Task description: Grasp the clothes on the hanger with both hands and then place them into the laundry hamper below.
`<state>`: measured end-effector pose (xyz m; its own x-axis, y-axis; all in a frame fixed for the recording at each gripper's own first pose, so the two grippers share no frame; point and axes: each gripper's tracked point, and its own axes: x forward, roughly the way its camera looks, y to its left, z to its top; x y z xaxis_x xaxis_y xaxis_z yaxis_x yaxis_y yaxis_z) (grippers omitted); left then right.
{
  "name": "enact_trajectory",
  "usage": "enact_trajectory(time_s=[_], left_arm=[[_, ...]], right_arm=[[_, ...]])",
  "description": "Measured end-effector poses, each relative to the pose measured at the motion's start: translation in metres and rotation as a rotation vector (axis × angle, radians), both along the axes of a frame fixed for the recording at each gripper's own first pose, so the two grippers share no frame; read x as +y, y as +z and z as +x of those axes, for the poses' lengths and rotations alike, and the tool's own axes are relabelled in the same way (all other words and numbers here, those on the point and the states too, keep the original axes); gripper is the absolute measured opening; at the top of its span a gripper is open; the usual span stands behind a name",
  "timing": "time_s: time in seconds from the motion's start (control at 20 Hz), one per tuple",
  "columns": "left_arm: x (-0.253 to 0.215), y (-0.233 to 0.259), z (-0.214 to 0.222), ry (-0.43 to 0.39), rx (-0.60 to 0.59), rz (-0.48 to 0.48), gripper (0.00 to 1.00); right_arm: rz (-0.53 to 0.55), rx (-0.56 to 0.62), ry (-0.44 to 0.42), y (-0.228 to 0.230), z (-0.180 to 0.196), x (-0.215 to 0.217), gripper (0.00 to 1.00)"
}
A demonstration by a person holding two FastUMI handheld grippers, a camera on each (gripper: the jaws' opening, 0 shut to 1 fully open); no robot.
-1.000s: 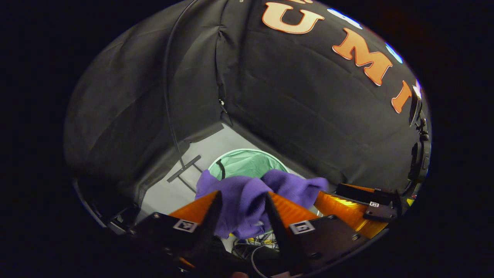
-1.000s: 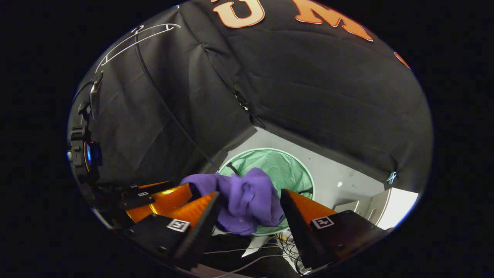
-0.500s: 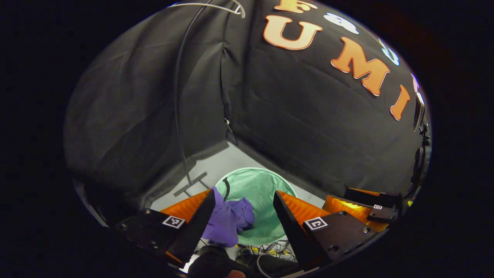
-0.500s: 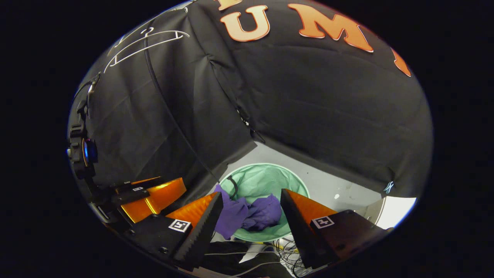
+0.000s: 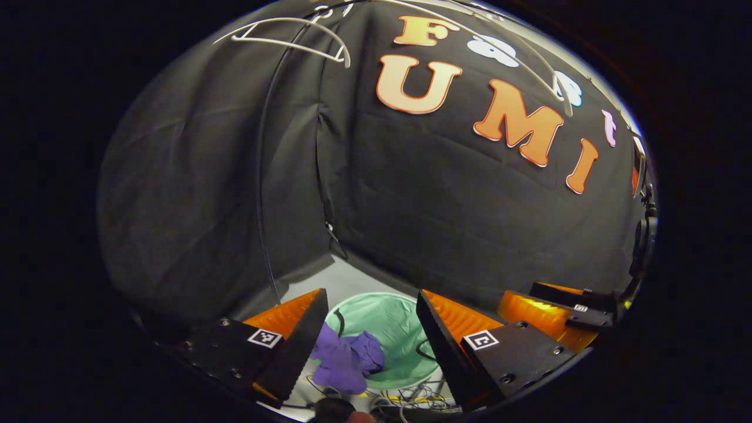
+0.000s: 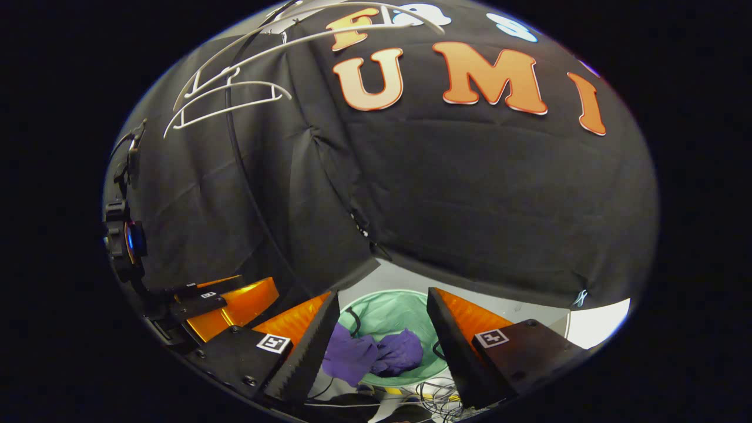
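Clothes [image 5: 346,361] in hamper [image 5: 399,329], below open tongs [image 5: 371,335]

The purple clothes [image 5: 346,361] lie crumpled in the round green hamper [image 5: 399,329], partly draped over its near rim. White hangers [image 6: 226,97] hang bare above.

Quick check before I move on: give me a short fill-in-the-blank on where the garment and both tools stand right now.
1. The purple garment lies in the green ____.
2. The left tool is ____, gripping nothing.
3. The right tool is above the hamper with its jaws ____.
4. The white hangers on the rail are ____.

Missing words: hamper; open; open; empty
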<state>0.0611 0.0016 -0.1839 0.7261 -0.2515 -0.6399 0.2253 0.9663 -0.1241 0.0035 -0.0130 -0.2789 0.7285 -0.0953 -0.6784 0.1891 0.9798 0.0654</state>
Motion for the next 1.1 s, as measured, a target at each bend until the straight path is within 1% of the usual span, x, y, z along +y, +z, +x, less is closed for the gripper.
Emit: enact_trajectory(time_s=[0.1, 0.2, 0.3, 0.35, 0.4, 0.45, 0.5, 0.6, 0.65, 0.7, 0.85, 0.9, 0.95, 1.05, 1.1], left_arm=[[0.012, 0.039, 0.016, 0.017, -0.103, 0.023, 0.98], [0.011, 0.083, 0.026, 0.050, -0.213, 0.003, 0.97], [0.008, 0.121, 0.024, 0.086, -0.298, -0.036, 0.98], [0.003, 0.141, 0.021, 0.104, -0.339, -0.049, 0.96], [0.001, 0.158, 0.016, 0.124, -0.364, -0.047, 0.96], [-0.003, 0.173, 0.008, 0.139, -0.387, -0.050, 0.92], [-0.008, 0.186, 0.000, 0.145, -0.410, -0.065, 0.96], [-0.015, 0.212, -0.020, 0.155, -0.457, -0.101, 0.92], [-0.018, 0.227, -0.024, 0.167, -0.480, -0.112, 0.92], [-0.021, 0.235, -0.032, 0.174, -0.500, -0.122, 0.92], [-0.029, 0.250, -0.059, 0.190, -0.529, -0.113, 0.92], [-0.031, 0.257, -0.068, 0.192, -0.545, -0.105, 0.92], [-0.033, 0.263, -0.077, 0.196, -0.562, -0.094, 0.92], [-0.032, 0.268, -0.086, 0.208, -0.583, -0.071, 0.92], [-0.034, 0.271, -0.093, 0.213, -0.590, -0.070, 0.92]], right_arm=[[-0.014, -0.090, -0.007, 0.039, 0.012, 0.000, 0.98], [-0.033, -0.188, 0.014, 0.082, 0.020, -0.004, 0.98], [-0.078, -0.276, 0.036, 0.121, 0.017, -0.013, 0.98], [-0.105, -0.318, 0.045, 0.141, 0.012, -0.017, 0.98], [-0.132, -0.347, 0.053, 0.157, 0.004, -0.021, 0.98], [-0.151, -0.377, 0.064, 0.175, -0.004, -0.022, 0.98], [-0.169, -0.404, 0.068, 0.190, -0.011, -0.022, 0.98], [-0.181, -0.480, 0.067, 0.223, -0.027, -0.029, 0.98], [-0.177, -0.511, 0.070, 0.235, -0.035, -0.030, 0.89], [-0.172, -0.528, 0.078, 0.244, -0.043, -0.031, 0.98], [-0.160, -0.571, 0.089, 0.259, -0.063, -0.035, 0.98], [-0.161, -0.580, 0.086, 0.262, -0.069, -0.040, 0.93], [-0.159, -0.586, 0.085, 0.264, -0.077, -0.044, 0.98], [-0.149, -0.605, 0.086, 0.272, -0.093, -0.048, 0.98], [-0.147, -0.616, 0.083, 0.276, -0.099, -0.051, 0.93]])
